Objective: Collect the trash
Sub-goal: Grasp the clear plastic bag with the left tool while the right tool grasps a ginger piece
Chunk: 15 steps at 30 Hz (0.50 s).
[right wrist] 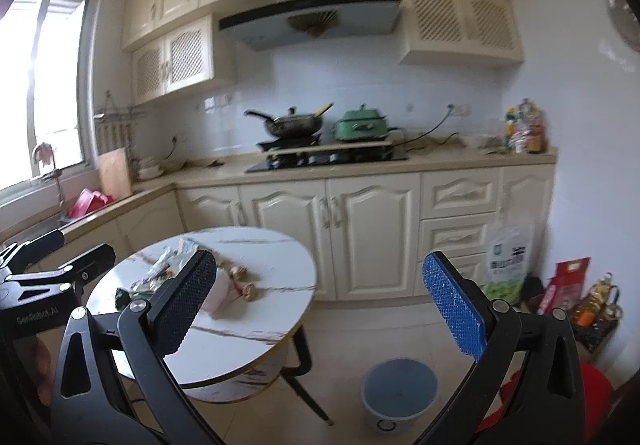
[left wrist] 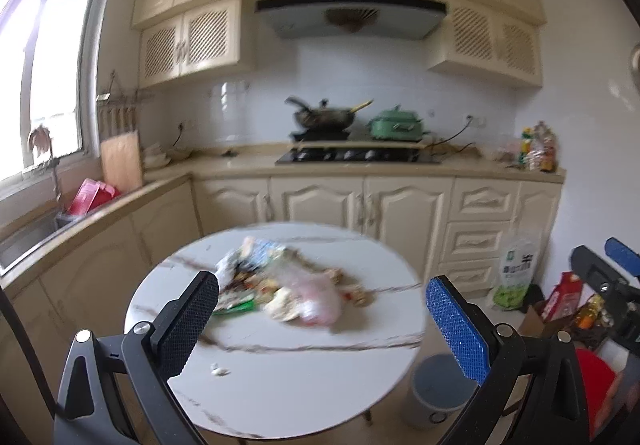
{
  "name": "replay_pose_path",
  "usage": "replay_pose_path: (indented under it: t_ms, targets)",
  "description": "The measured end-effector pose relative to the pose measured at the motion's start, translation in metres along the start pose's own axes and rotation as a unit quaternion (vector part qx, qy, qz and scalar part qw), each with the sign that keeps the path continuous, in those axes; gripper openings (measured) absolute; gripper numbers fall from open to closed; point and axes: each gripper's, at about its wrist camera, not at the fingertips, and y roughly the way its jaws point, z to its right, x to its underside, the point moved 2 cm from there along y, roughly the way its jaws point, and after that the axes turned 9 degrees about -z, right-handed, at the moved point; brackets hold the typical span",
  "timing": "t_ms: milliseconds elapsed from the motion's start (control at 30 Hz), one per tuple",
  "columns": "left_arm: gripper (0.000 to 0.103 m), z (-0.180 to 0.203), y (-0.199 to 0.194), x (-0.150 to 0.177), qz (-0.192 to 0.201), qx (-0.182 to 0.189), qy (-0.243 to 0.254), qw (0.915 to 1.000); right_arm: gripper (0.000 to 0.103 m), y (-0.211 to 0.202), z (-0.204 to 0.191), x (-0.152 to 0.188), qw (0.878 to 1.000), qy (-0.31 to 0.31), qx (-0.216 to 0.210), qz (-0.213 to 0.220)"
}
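Observation:
A heap of trash (left wrist: 280, 285), wrappers, a pinkish bag and food scraps, lies on the round white marble table (left wrist: 300, 385). My left gripper (left wrist: 320, 321) hangs open above the table's near side, nothing between its fingers. A small white scrap (left wrist: 219, 370) lies apart near the front. In the right wrist view the same trash (right wrist: 224, 281) and table (right wrist: 256, 329) sit to the left, partly hidden by the black finger. My right gripper (right wrist: 320, 309) is open and empty over the floor. A grey-blue bin (right wrist: 399, 393) stands on the floor right of the table; the bin (left wrist: 440, 393) also shows in the left view.
Cream cabinets and a counter with a hob (right wrist: 326, 161), wok and green pot run along the back. A rice bag (right wrist: 506, 261), red carton and oil bottles (right wrist: 598, 301) stand by the right wall. A red stool (right wrist: 592, 393) is at lower right. The sink (left wrist: 24, 241) is left.

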Motion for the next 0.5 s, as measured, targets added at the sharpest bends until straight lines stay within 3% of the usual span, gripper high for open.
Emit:
replay_pose_path:
  t_ms: [233,500]
  targets:
    - [0.102,-0.071,0.075,0.012,-0.09,-0.051,-0.062,0.9927,0.103,0.088,-0.024,0.013,0.996,-0.035,-0.031,-0.078]
    - [0.102,-0.112,0.145,0.012,-0.167,-0.079,-0.1,0.9775,0.103,0.181,-0.056,0.029,0.985,-0.06,-0.07,-0.146]
